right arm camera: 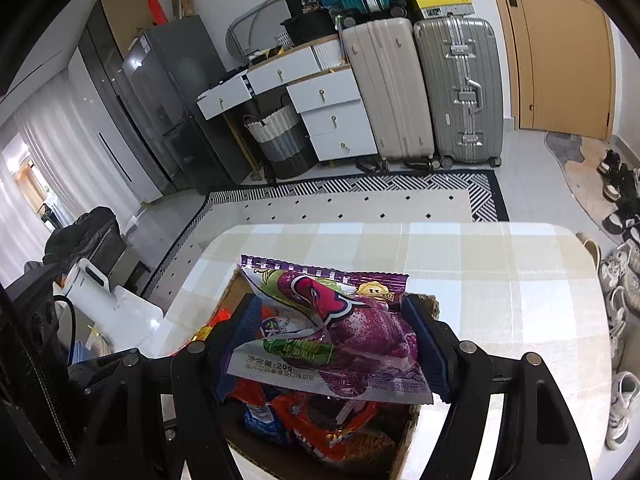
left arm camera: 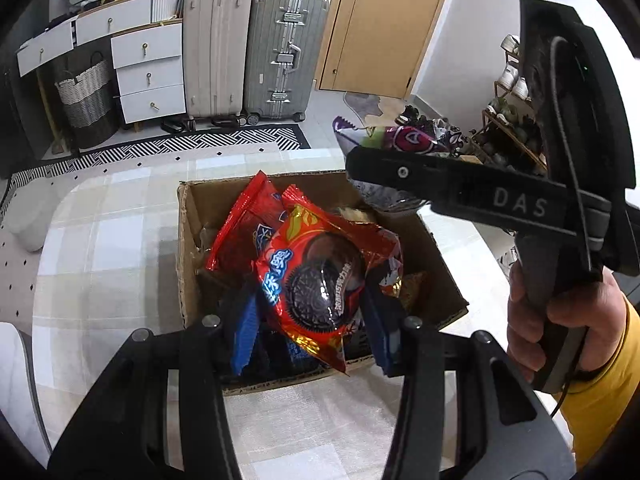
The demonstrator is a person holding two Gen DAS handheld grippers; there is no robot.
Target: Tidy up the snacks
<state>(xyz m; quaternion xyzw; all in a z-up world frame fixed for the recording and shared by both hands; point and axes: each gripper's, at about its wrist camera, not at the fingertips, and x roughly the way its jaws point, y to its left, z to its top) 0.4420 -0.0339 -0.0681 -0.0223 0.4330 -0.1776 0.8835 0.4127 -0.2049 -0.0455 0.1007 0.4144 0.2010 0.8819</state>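
**Op:** Entry. I have the red cookie packet (left arm camera: 316, 284) clamped between the blue pads (left arm camera: 244, 332) of the left gripper (left arm camera: 310, 338), hanging directly over the cardboard box (left arm camera: 188, 248). The jaws pinch its sides about midway up, so the lower seal dangles toward the box's near wall.

**Obs:** Handling?

**Op:** I judge it light, crinkly foil with brittle biscuits inside. The film is slick and gives under pressure. Best hold is across the flat body or a sealed edge, gently; a hard squeeze could crack the contents.

**Obs:** Right side?

**Op:** The right gripper (right arm camera: 334, 340) is closed on the purple snack bag (right arm camera: 340, 332), pads on its left and right edges, the bag stretched flat between them. It hovers above the box's far right corner. Same character: thin, soft and air-puffed, so likely to slide if tilted.

**Obs:** What's in the box?

**Op:** Another red packet (left arm camera: 244, 228) leans against the box's left wall, with more wrappers beneath; I can't read them. The box stands on the checked tablecloth (left arm camera: 100, 240).

**Obs:** Next step?

**Op:** My judgement: both packets are positioned for release into the box. Nothing has been let go yet.
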